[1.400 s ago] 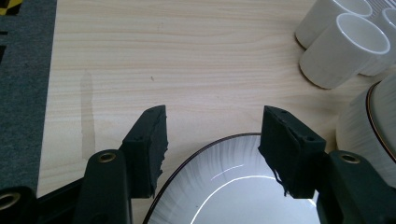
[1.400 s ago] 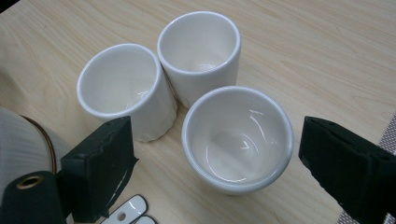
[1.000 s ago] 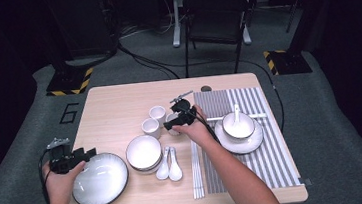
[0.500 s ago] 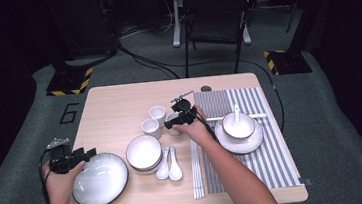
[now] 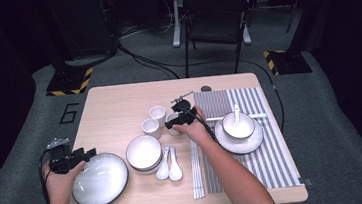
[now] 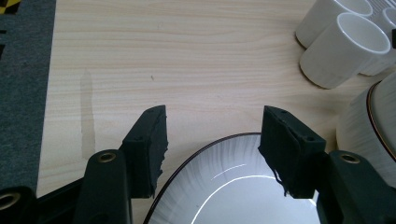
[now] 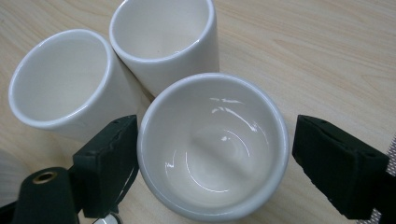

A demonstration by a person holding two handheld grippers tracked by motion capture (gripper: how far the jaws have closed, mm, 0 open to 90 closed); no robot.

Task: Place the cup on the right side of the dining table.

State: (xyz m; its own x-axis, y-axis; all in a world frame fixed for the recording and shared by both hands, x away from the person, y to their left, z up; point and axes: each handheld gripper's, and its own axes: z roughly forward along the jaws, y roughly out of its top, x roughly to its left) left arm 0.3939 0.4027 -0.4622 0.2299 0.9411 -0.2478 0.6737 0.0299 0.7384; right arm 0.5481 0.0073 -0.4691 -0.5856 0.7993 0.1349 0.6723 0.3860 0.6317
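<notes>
My right gripper [image 5: 177, 120] [image 7: 215, 156] stands open around a small white cup [image 5: 173, 118] [image 7: 212, 144]. Its left jaw is at the cup's wall and its right jaw is a little way off. Two more white cups [image 5: 157, 113] [image 5: 150, 127] [image 7: 60, 84] [image 7: 163, 39] stand close against it. My left gripper [image 5: 74, 158] [image 6: 215, 128] is open at the far rim of a large white plate [image 5: 100, 180] [image 6: 238, 191] with a dark edge, one jaw on either side of the rim.
A stack of bowls [image 5: 143, 152], two white spoons [image 5: 168, 165] and chopsticks [image 5: 196, 173] lie mid-table. On the striped mat [image 5: 270, 158] at the right, a plate [image 5: 254, 142] carries a bowl with a spoon. A chair [image 5: 215, 13] stands beyond the table.
</notes>
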